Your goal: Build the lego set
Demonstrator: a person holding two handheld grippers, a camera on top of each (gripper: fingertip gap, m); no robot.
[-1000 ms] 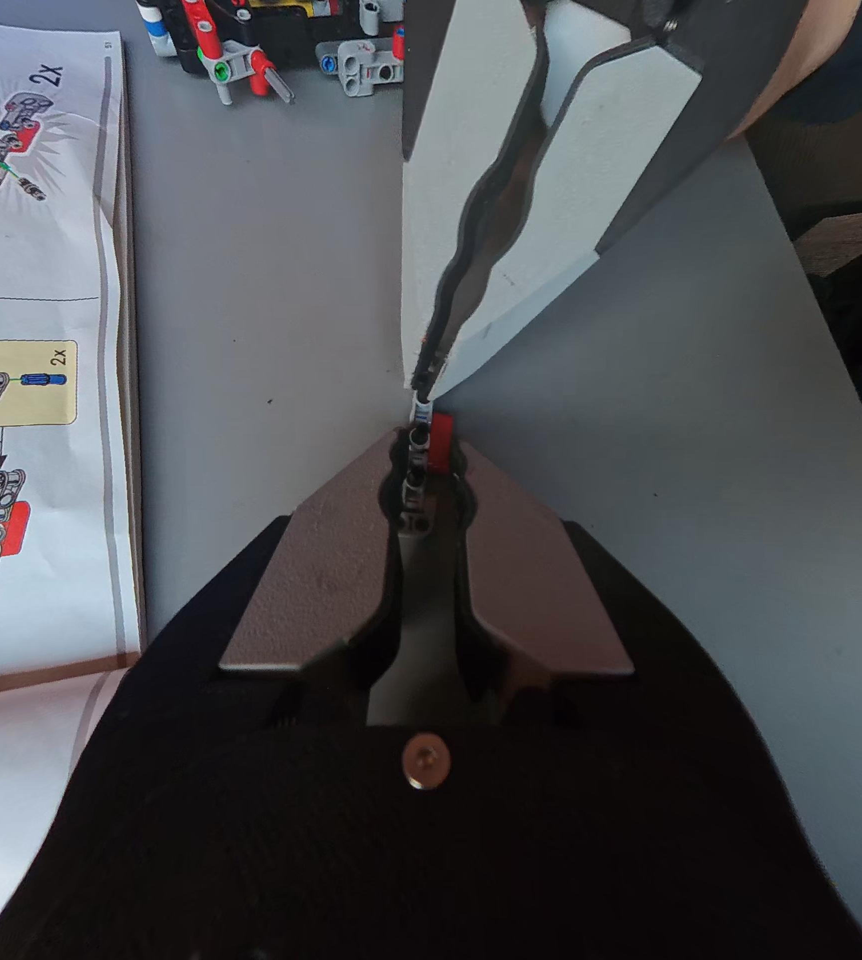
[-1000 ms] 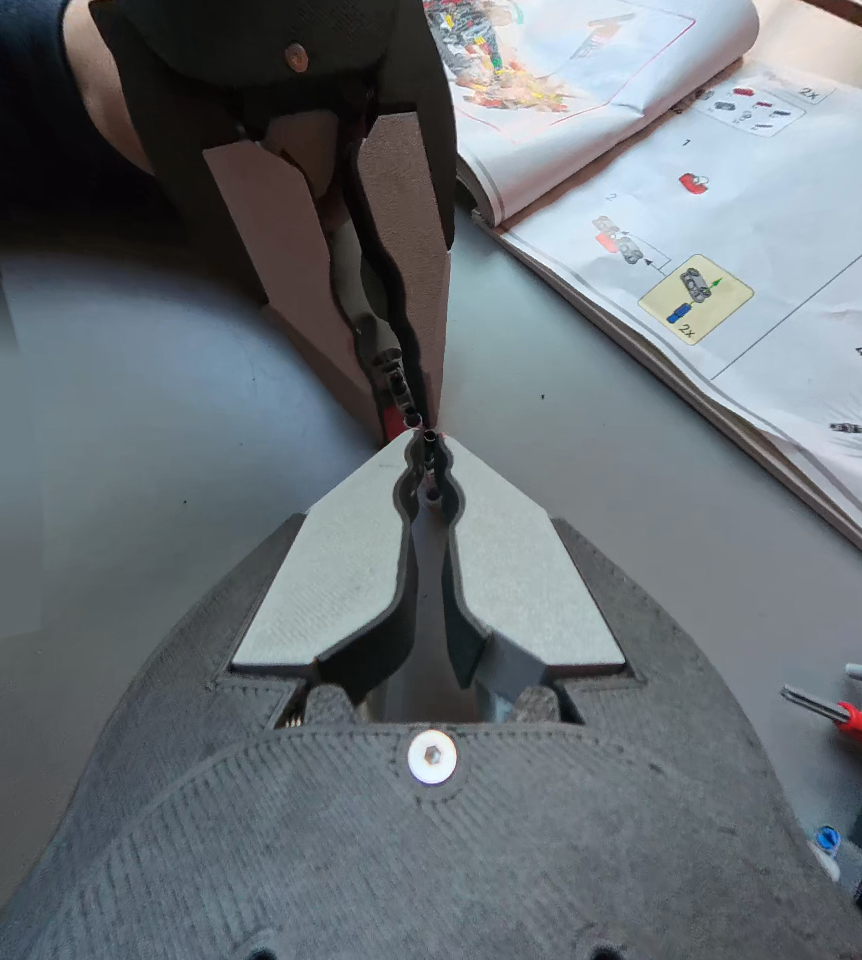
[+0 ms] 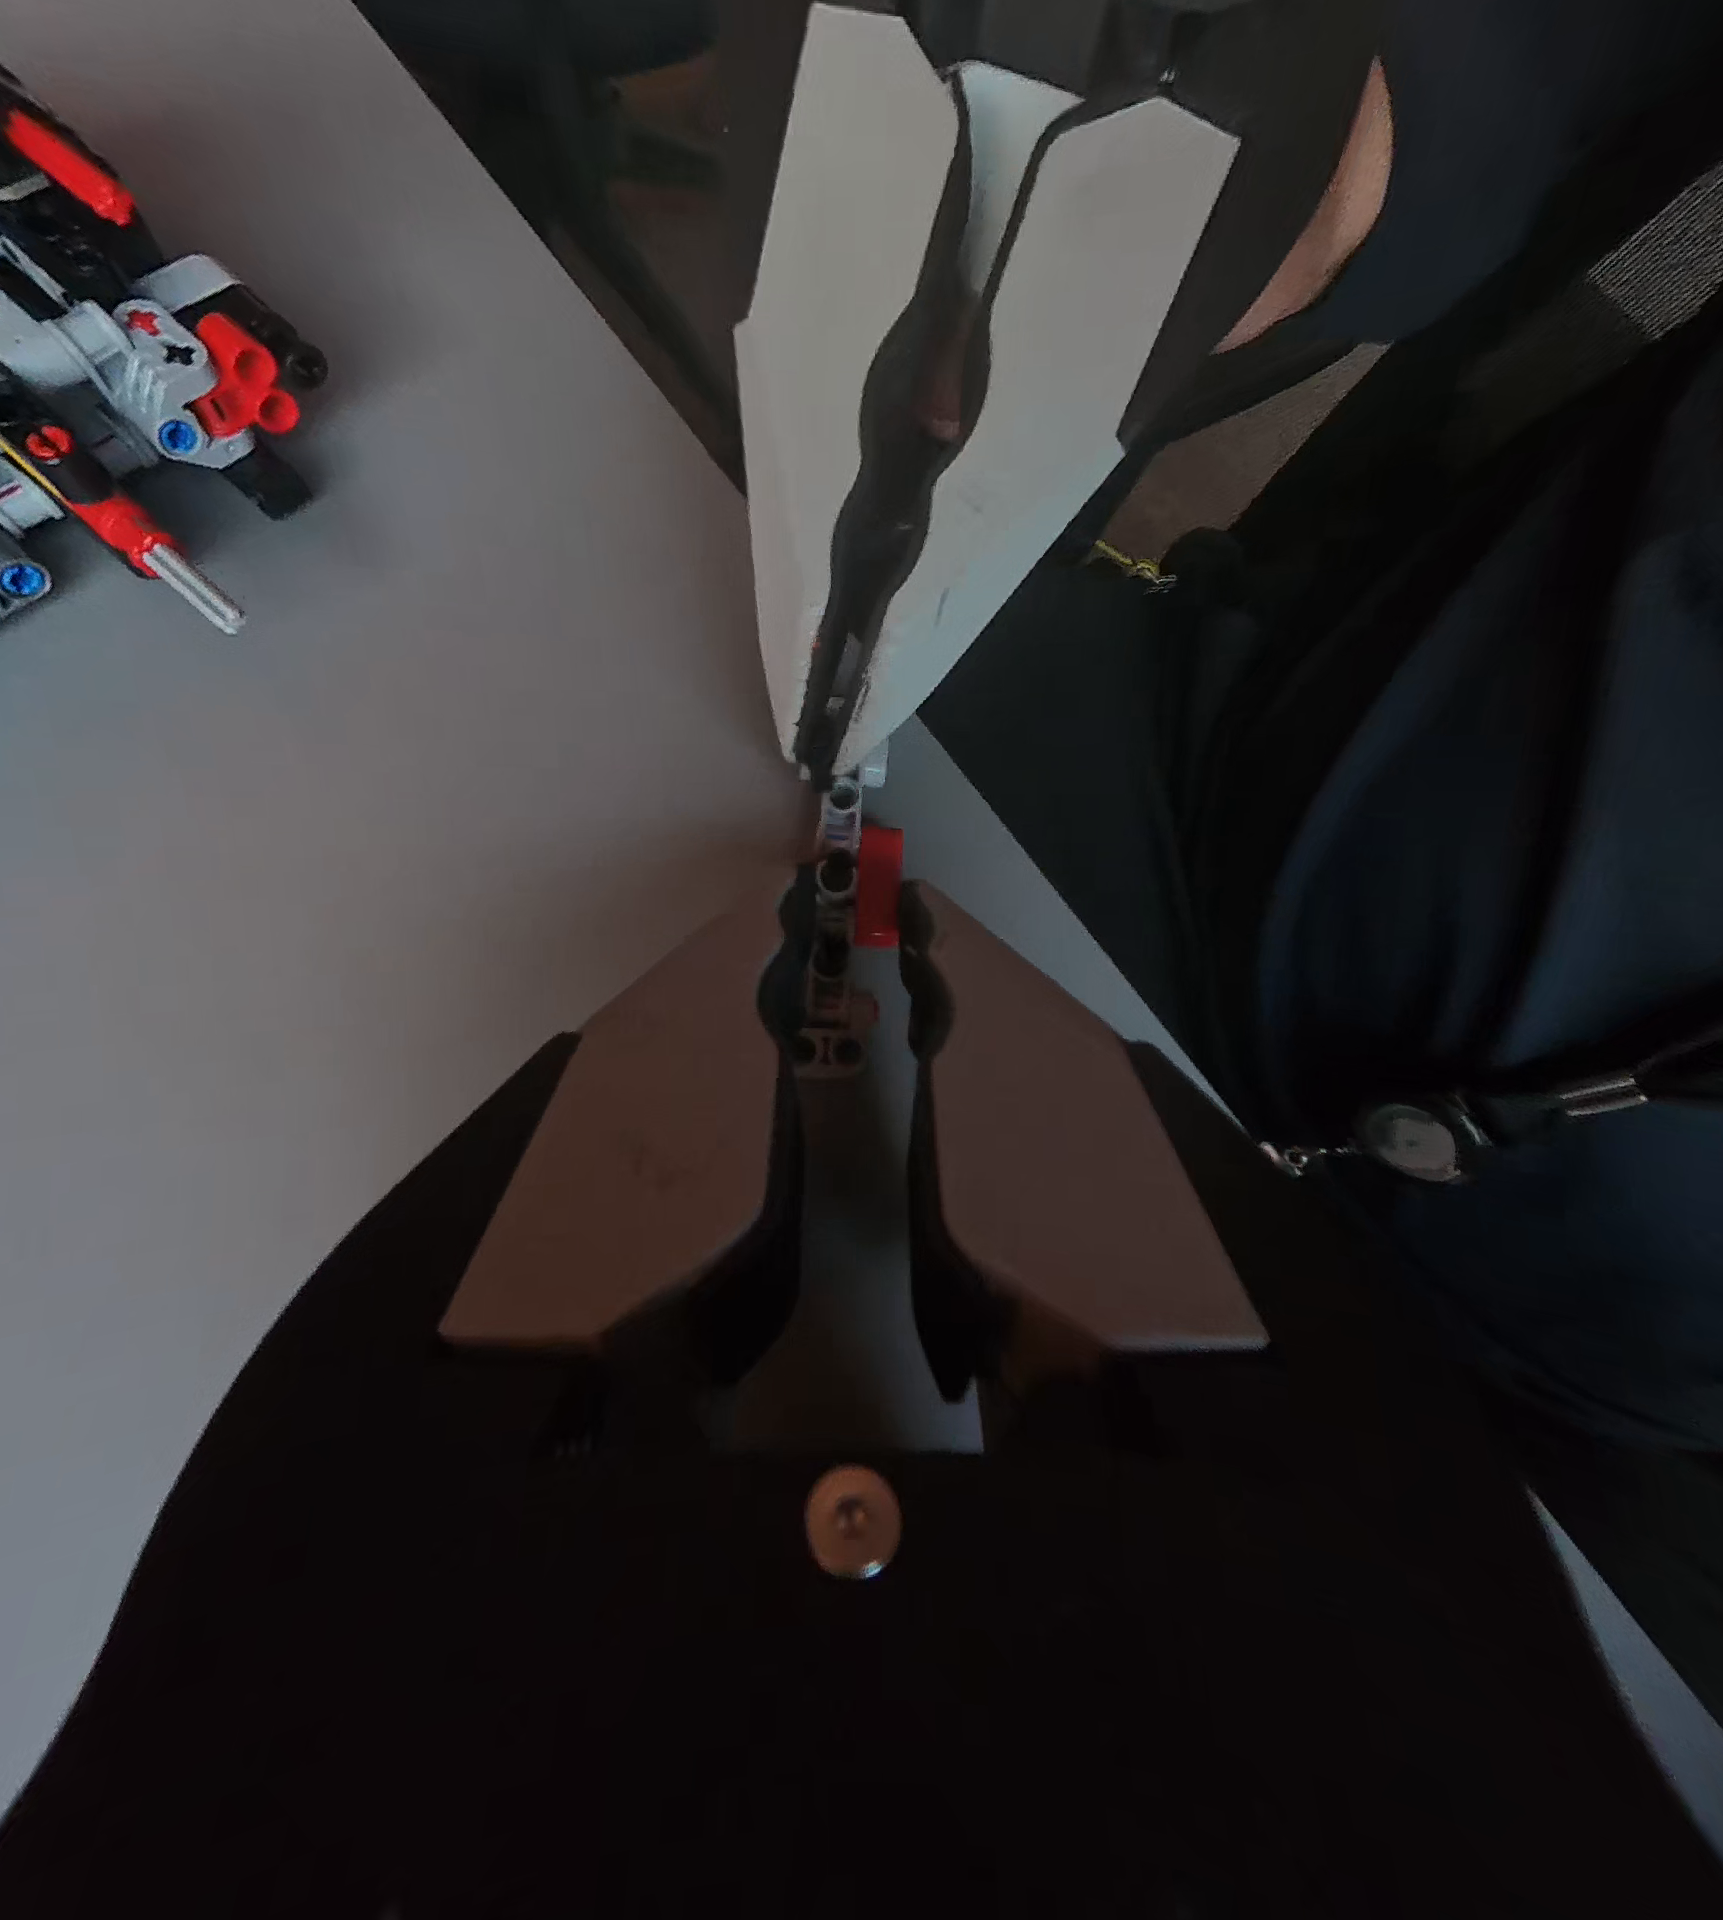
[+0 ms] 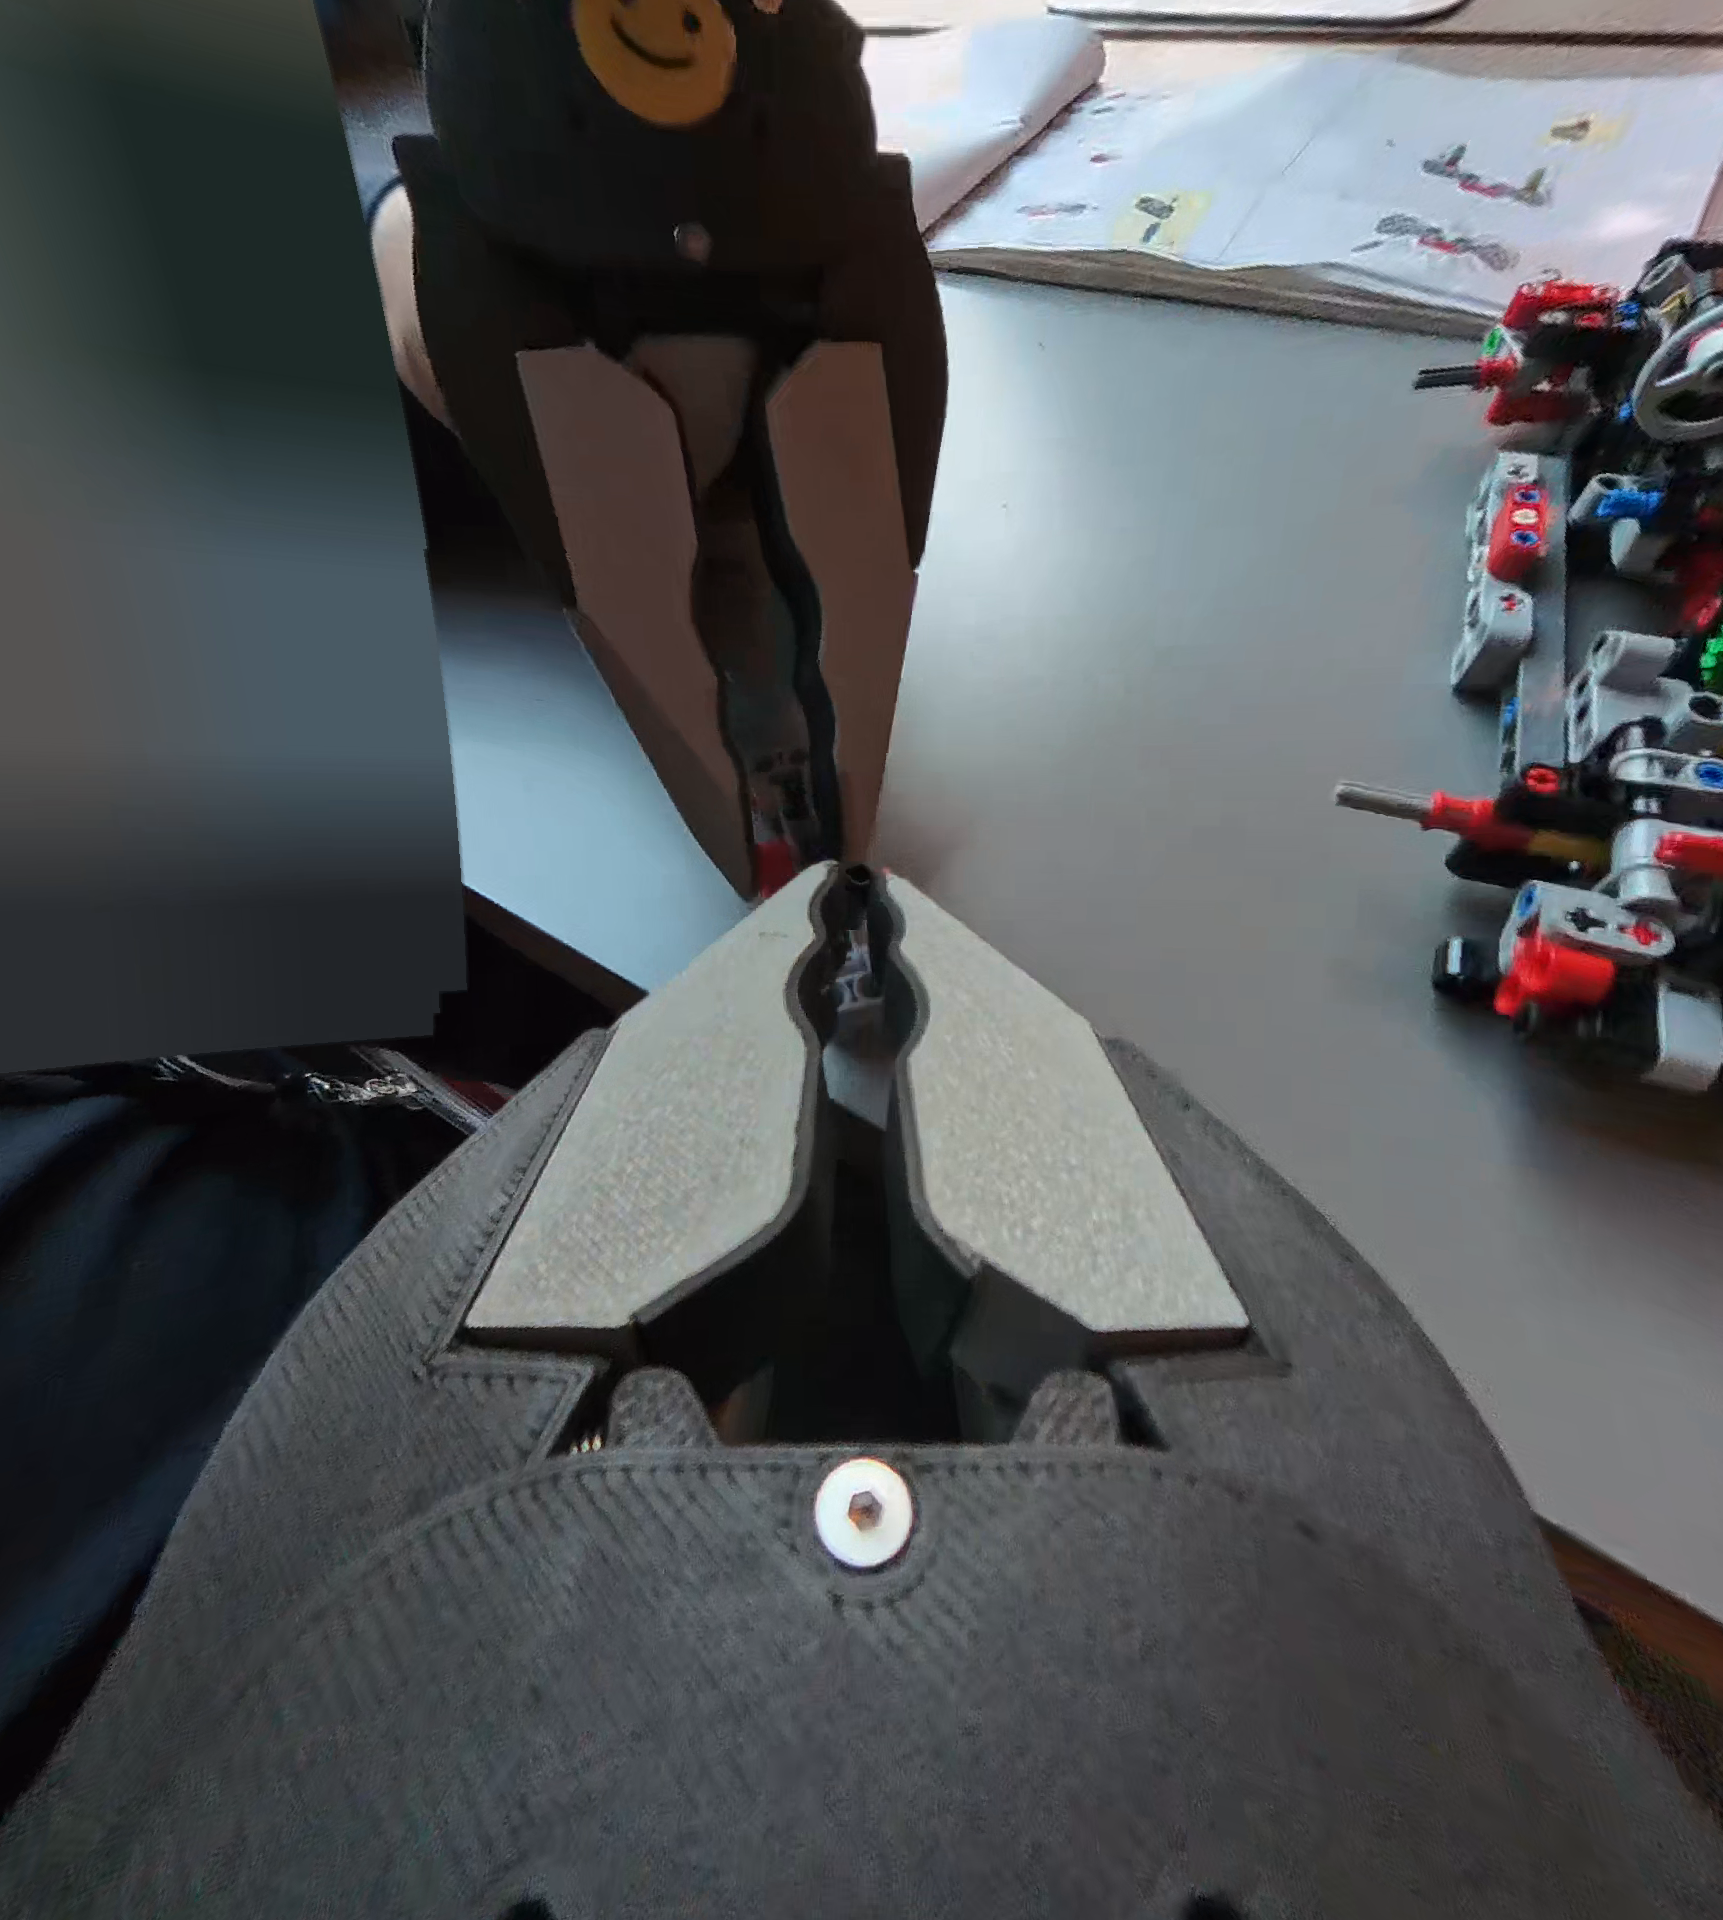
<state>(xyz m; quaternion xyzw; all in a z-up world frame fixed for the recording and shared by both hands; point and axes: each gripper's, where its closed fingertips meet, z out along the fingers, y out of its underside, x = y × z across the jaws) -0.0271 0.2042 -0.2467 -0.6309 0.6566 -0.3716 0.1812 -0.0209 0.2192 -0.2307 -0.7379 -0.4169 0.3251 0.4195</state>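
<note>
My left gripper point(image 3: 852, 904) is shut on a small grey beam assembly point(image 3: 833, 971) with a red part point(image 3: 878, 883) on its right side, held above the grey table point(image 3: 317, 935). My right gripper point(image 4: 855, 883) is shut on a small dark pin point(image 4: 853, 894) at its very tips. The two grippers meet tip to tip. In the left wrist view the right gripper point(image 3: 831, 764) comes down from above and the pin's pale end point(image 3: 841, 816) touches the assembly's top end. In the right wrist view the left gripper point(image 4: 800, 831) comes in from above with the red part point(image 4: 772, 860) showing.
A large multicoloured brick model point(image 3: 57, 395) stands on the table at the left; it also shows in the right wrist view point(image 4: 1646, 727) at the right. An open instruction booklet point(image 4: 1356, 177) lies at the back. The table's edge and a person's dark clothing point(image 3: 1459, 831) are close by. Less than 4 cm separates the two grippers' tips.
Both grippers have swung together, tips still meeting; the booklet left the left view and the model came nearer. Both grasps look unchanged.
</note>
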